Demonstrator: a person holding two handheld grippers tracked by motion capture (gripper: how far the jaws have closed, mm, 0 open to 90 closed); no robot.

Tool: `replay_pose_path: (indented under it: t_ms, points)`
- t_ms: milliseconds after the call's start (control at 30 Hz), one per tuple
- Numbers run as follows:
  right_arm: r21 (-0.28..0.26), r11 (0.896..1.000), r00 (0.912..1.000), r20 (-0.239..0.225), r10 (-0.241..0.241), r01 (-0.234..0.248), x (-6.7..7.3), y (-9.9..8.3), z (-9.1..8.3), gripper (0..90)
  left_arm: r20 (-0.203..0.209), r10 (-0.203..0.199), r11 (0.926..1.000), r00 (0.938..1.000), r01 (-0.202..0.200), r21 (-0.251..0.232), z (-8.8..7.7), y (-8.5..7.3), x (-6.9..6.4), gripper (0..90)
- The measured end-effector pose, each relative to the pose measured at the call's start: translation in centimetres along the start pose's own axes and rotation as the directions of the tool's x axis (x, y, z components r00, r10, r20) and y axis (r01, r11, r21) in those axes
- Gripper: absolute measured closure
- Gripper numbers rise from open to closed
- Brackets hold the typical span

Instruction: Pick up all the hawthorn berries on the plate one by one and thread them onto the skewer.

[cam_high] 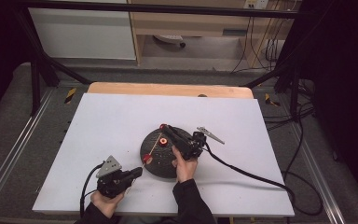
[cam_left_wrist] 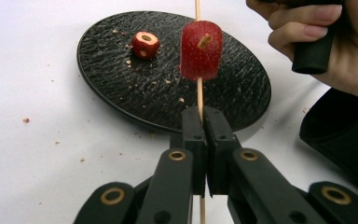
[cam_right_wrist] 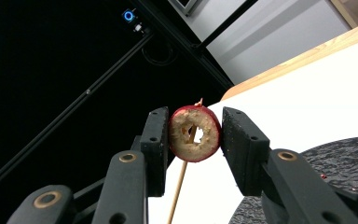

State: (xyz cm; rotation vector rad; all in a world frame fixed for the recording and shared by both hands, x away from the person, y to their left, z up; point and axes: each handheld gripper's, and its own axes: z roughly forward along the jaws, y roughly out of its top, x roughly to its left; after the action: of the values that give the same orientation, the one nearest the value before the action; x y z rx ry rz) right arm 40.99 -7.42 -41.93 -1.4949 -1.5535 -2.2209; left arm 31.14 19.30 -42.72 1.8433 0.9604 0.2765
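My left gripper [cam_left_wrist: 204, 114] is shut on a thin wooden skewer [cam_left_wrist: 199, 93], at the lower left of the high view [cam_high: 139, 171]. A red fruit chunk [cam_left_wrist: 201, 50] is threaded on the skewer above the jaws [cam_high: 147, 159]. Another cored red piece [cam_left_wrist: 145, 44] lies on the black round plate [cam_left_wrist: 121, 84]. My right gripper [cam_right_wrist: 193, 122] is shut on a cored red fruit slice [cam_right_wrist: 195, 140], held over the plate's far edge [cam_high: 164, 127]. The skewer's tip [cam_right_wrist: 181, 179] sits right behind that slice; I cannot tell whether it passes through the hole.
The plate [cam_high: 156, 165] sits mid-table on a white cover [cam_high: 102, 126], with crumbs scattered on and around it. A small metal clip [cam_high: 210, 135] lies to the plate's right. The right gripper's cable [cam_high: 247, 175] trails off to the right.
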Motion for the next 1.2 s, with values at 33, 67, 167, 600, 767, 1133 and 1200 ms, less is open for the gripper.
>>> replay_pose_path:
  t_ms: [33, 67, 167, 600, 767, 1133, 1200]
  points:
    - [0.001, 1.000, 1.0000, 0.001, -0.003, 0.003, 0.0, 0.0, 0.0, 62.8, -0.002, -0.002, 1.0000, 1.0000, 0.002, 0.001, 0.0, 0.0, 0.0, 88.1]
    - [0.004, 1.000, 0.9999, 0.004, -0.010, 0.010, 0.0, 0.0, -0.1, 62.9, 0.001, -0.008, 1.0000, 1.0000, 0.008, 0.000, 0.1, 0.1, 0.0, 88.1]
    - [0.006, 1.000, 0.9999, 0.001, -0.010, 0.010, 0.1, -0.2, -0.1, 62.9, 0.000, -0.012, 0.9999, 0.9999, 0.012, 0.000, 0.1, 0.2, -0.1, 88.1]
    - [0.047, 0.998, 0.9993, -0.009, -0.035, 0.036, 0.5, -1.4, -0.5, 62.9, -0.006, 0.001, 1.0000, 1.0000, -0.001, 0.006, 0.6, 0.6, -0.1, 88.2]
    - [0.055, 0.997, 0.9980, -0.011, -0.062, 0.062, 0.8, -2.0, -0.9, 62.9, -0.007, 0.010, 0.9999, 0.9999, -0.009, 0.008, 0.7, 0.7, -0.2, 88.2]
    - [0.099, 0.991, 0.9954, -0.019, -0.094, 0.095, 1.5, -3.6, -1.7, 62.9, 0.007, 0.022, 0.9997, 0.9997, -0.022, 0.007, 0.9, 0.8, -0.4, 88.2]
    - [0.103, 0.990, 0.9949, -0.017, -0.100, 0.101, 1.6, -3.9, -1.9, 62.9, 0.011, 0.022, 0.9997, 0.9997, -0.023, 0.006, 1.0, 0.8, -0.5, 88.2]
